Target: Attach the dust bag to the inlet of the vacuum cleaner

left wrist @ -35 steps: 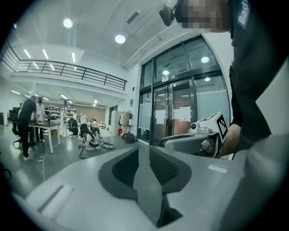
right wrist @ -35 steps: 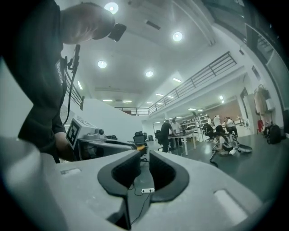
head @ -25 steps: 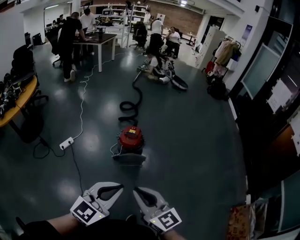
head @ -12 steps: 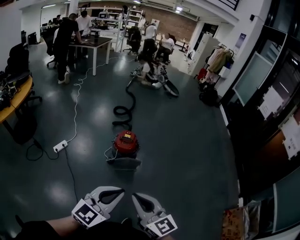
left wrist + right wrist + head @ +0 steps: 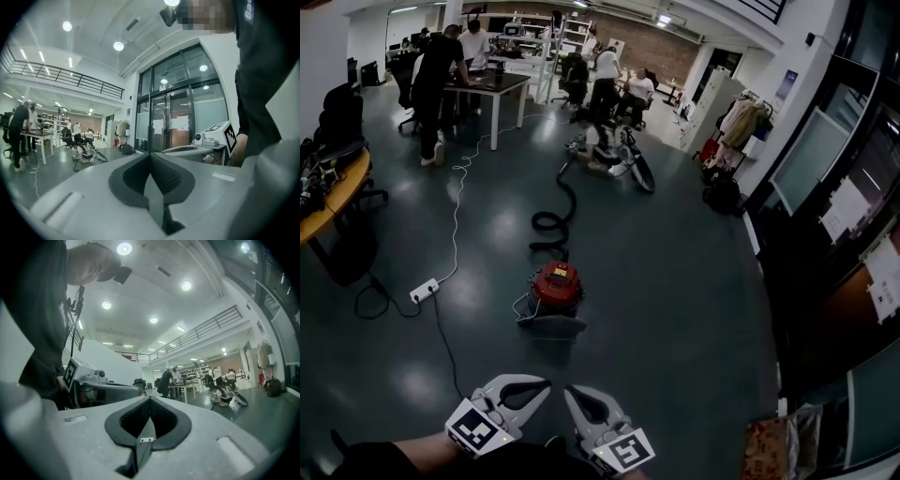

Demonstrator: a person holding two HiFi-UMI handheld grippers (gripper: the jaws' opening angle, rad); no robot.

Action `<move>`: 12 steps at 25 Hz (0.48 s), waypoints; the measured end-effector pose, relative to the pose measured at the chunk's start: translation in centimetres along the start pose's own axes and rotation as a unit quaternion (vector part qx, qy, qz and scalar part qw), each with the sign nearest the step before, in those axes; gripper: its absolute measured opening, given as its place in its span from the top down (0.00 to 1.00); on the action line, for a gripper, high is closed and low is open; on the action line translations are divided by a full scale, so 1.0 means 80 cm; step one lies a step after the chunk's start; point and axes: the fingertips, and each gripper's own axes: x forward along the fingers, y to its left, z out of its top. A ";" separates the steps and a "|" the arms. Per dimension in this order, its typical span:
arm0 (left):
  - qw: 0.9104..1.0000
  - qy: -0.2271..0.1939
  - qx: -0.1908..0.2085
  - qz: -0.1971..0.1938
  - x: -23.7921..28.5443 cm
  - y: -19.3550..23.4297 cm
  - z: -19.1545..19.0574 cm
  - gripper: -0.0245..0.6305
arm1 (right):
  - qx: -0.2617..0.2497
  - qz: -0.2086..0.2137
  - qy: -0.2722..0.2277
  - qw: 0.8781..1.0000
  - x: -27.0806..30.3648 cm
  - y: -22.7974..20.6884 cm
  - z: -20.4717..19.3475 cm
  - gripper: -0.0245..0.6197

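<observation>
Both closed: grey L gripper (image 5: pixel 544 381), R gripper (image 5: pixel 570 390); round red vac (image 5: pixel 558 286) ahead.

Dark floor (image 5: pixel 694 281) bears vacuum cleaner (image 5: pixel 557 286), hose (image 5: pixel 572 192), power strip (image 5: pixel 424 291).

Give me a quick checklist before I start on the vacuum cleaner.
1. Left tool free: ok, shut and empty.
2. Right tool free: ok, shut and empty.
3. Vacuum cleaner in sight: ok, red, straight ahead.
4. Vacuum within reach: not ok, well beyond both tools.
5. Dust bag found: cannot tell; a grey thing lies before the vacuum.
6. Way there: ok, power strip lies off to the left.
</observation>
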 end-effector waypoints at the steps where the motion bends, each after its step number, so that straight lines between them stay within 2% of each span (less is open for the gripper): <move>1: 1.000 0.003 0.001 0.000 0.000 0.000 0.001 0.96 | 0.001 -0.001 -0.003 1.000 0.000 -0.001 0.001 0.96; 7: 1.000 0.010 0.005 0.002 -0.004 0.002 0.002 0.96 | 0.001 -0.011 0.012 1.000 0.000 -0.003 -0.002 0.96; 12: 1.000 0.012 0.003 0.005 -0.003 0.003 0.000 0.96 | 0.002 -0.003 -0.004 1.000 0.002 -0.003 -0.002 0.96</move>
